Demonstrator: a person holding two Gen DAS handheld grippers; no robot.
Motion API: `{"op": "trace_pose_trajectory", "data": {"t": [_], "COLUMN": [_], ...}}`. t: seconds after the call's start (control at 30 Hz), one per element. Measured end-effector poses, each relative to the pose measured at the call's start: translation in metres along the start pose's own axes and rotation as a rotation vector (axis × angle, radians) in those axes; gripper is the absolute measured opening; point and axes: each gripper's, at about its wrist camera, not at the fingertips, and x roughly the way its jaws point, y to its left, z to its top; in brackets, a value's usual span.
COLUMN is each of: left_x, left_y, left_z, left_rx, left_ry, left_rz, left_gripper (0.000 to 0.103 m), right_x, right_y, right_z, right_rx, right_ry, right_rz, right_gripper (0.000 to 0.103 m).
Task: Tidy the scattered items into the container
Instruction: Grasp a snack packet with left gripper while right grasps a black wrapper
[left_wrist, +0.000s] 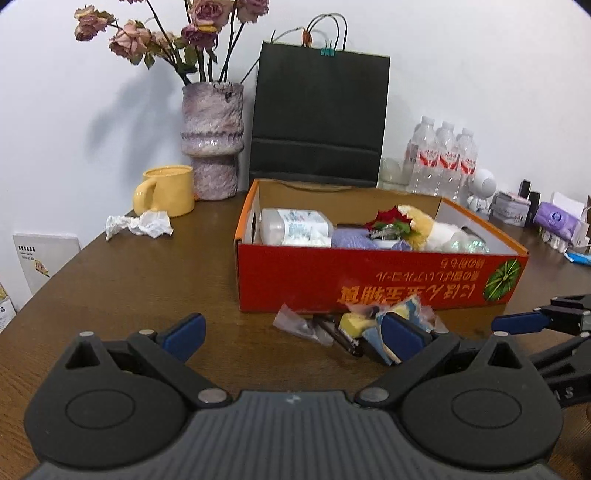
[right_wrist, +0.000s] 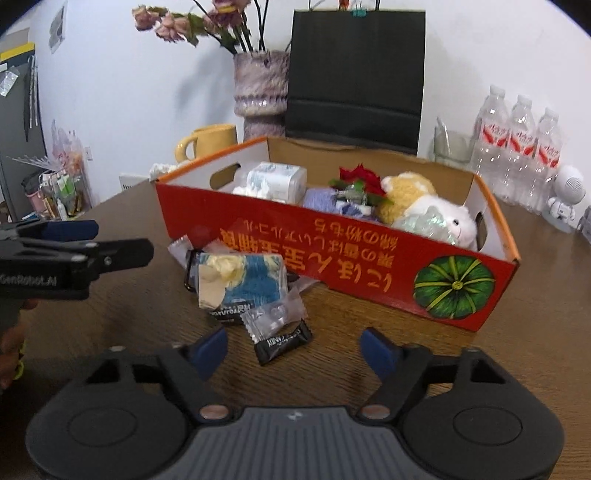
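Nearest, the left gripper (left_wrist: 293, 336) is held low over the brown wooden table (left_wrist: 147, 280), its fingers spread wide with nothing between them. The right gripper (right_wrist: 295, 349) is likewise spread and empty, a black candy wrapper (right_wrist: 282, 341) lying on the table just ahead of it. A small heap of scattered items (right_wrist: 240, 280), a blue-and-yellow packet among clear wrappers, is seen touching the near wall of the red cardboard box (right_wrist: 332, 251). Inside the box a plush toy (right_wrist: 428, 206), a red flower (right_wrist: 360, 179) and a tissue pack (right_wrist: 277, 181) are already placed. Beyond, a crumpled paper (left_wrist: 138, 225), a yellow mug (left_wrist: 168, 190), a vase of dried roses (left_wrist: 212, 140), a black paper bag (left_wrist: 317, 122) and water bottles (left_wrist: 443, 158) are ranged against the white wall (left_wrist: 92, 110).
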Motion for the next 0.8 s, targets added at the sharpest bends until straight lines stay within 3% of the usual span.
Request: {"op": "trace_pose_trajectory", "data": {"t": [0.1,0.13,0.23,0.3,0.5,0.63,0.77,0.8], "left_x": [0.002,0.002,0.004,0.004,0.004,0.015,0.038,0.044], "left_y": [0.000,0.000,0.000,-0.001,-0.025,-0.050,-0.067,-0.069], "left_z": [-0.002,-0.003,-0.004,-0.003,0.006,0.009,0.009,0.009], "left_rx": [0.003,0.004,0.004,0.010,0.086,0.160,0.203,0.205], "left_ry": [0.011,0.012,0.020,0.021,0.026,0.055,0.110,0.122], "left_rz": [-0.002,-0.003,0.003,0.001,-0.079,-0.137,-0.156,-0.154], "left_gripper": [0.103,0.103,0.103,0.103,0.101,0.085,0.057,0.054], "right_x": [0.009,0.012,0.011,0.009,0.005,0.002,0.001,0.001], "right_y": [0.000,0.000,0.000,-0.001,-0.008,-0.013,-0.017,-0.018], "right_z": [0.002,0.002,0.002,0.001,0.000,-0.002,-0.003,-0.003], "right_rx": [0.000,-0.002,-0.007,-0.007,0.007,0.015,0.016,0.015], "right_ry": [0.026,0.036,0.034,0.032,0.033,0.033,0.033,0.033], "right_rz": [-0.004,-0.005,0.006,0.013,0.019,0.013,0.014,0.015], "right_gripper": [0.062,0.053,0.043,0.030,0.026,0.026,0.026,0.026]}}
